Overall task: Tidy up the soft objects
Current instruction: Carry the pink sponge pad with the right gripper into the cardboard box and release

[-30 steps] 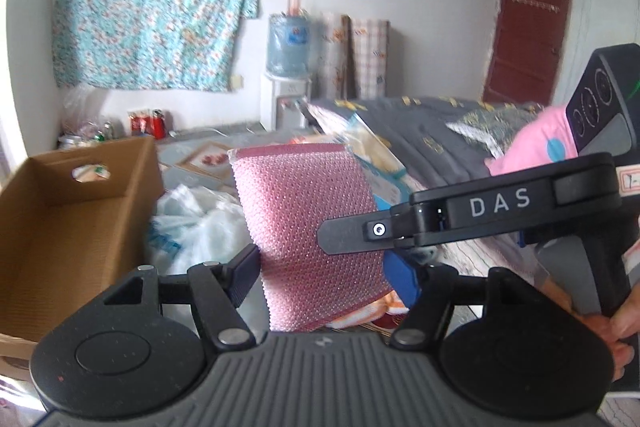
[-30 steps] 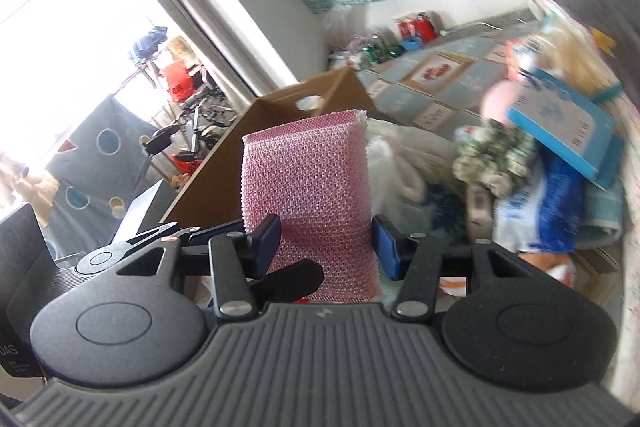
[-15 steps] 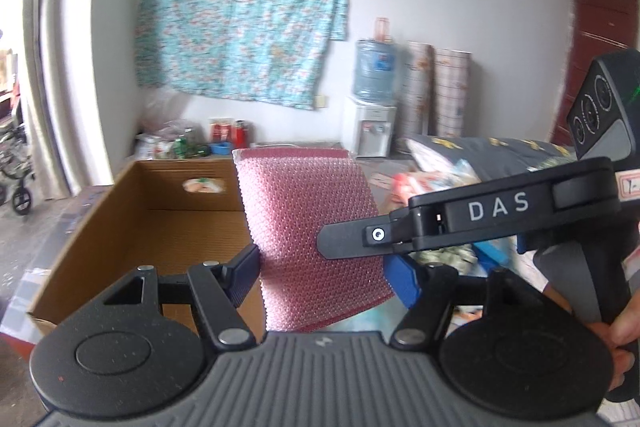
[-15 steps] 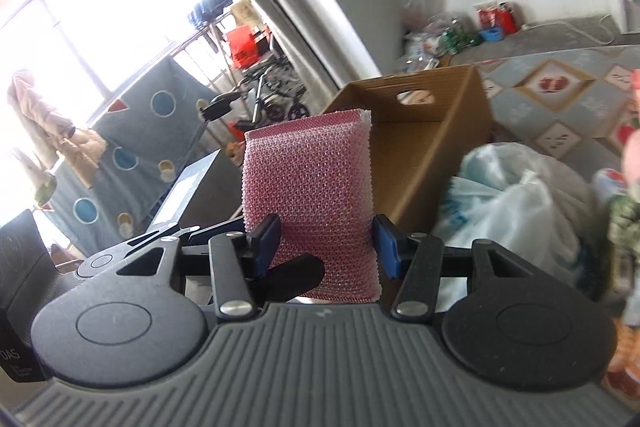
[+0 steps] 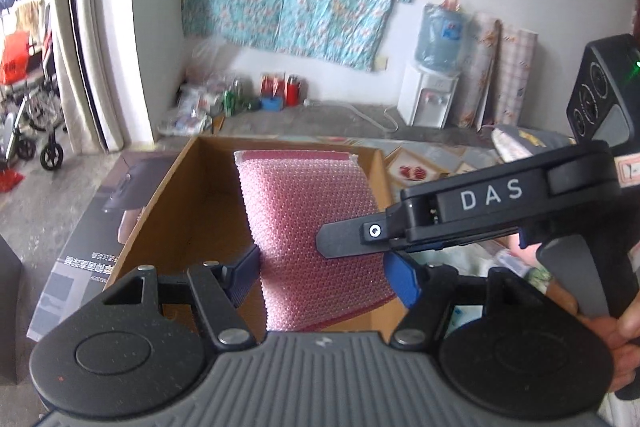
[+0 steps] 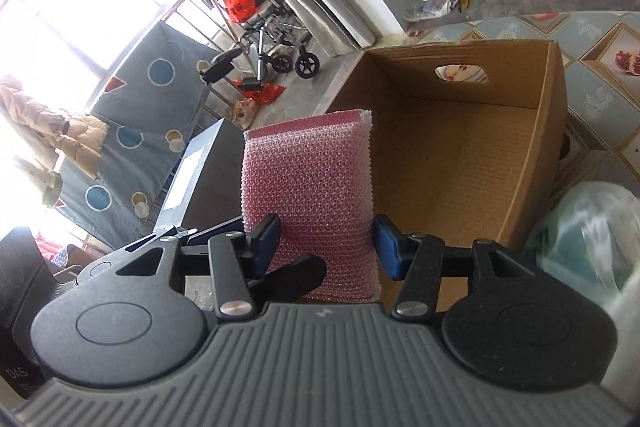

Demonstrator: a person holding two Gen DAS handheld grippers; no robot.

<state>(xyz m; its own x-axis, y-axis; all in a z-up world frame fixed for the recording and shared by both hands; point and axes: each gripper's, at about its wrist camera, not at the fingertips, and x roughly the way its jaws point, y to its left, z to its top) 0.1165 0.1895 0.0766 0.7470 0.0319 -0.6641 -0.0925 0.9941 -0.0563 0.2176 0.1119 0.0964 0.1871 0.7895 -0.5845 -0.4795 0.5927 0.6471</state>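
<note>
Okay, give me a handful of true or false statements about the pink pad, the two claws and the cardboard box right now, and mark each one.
1. Both claws grip the pink mesh pad. True: the left claw and the right claw each pinch it.
2. The cardboard box is full of items. False: its visible interior is bare.
3. The pad lies on the box floor. False: it is held up in the air.
4. The box has a cut-out handle hole in one wall. True.
5. A water dispenser stands against the far wall. True.
</note>
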